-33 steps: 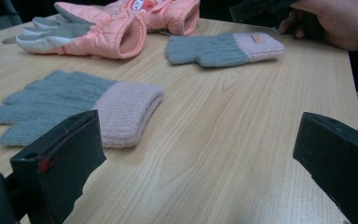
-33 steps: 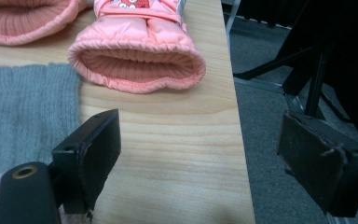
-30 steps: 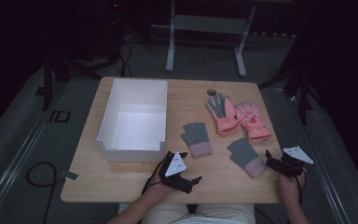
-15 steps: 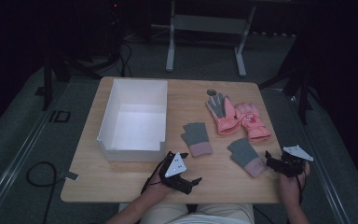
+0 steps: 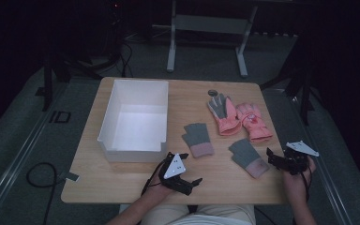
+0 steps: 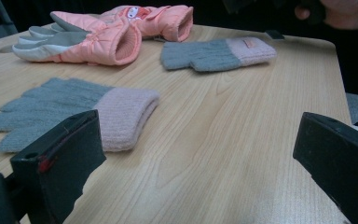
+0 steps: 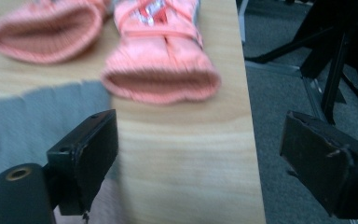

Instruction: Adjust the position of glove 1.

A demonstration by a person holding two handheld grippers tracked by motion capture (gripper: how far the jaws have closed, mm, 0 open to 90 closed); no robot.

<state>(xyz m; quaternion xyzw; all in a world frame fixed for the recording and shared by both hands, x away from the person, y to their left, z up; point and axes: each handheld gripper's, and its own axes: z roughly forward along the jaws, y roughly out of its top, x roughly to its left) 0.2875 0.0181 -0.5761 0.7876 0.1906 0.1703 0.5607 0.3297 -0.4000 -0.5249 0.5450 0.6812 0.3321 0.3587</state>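
Note:
Two grey knit gloves with pink cuffs lie on the wooden table (image 5: 136, 180), one (image 5: 198, 139) mid-table and one (image 5: 248, 157) farther right. Behind them lie two pink ski gloves (image 5: 225, 112) (image 5: 253, 122). My left gripper (image 5: 191, 168) rests open near the front edge, just in front of the nearer grey glove (image 6: 74, 112). Its jaws stand wide apart with nothing between them (image 6: 196, 135). My right gripper (image 5: 272, 158) is open too, right beside the other grey glove (image 7: 46, 116). It faces a pink glove's cuff (image 7: 161, 74).
An empty white bin (image 5: 133, 119) stands on the table's left half. A small dark disc (image 5: 212, 92) lies by the pink gloves' fingertips. The table's right edge (image 7: 254, 154) runs close to my right gripper, with dark floor and stand legs beyond it.
My right gripper has edged slightly forward along the table's right side. The left gripper and the gloves have stayed put.

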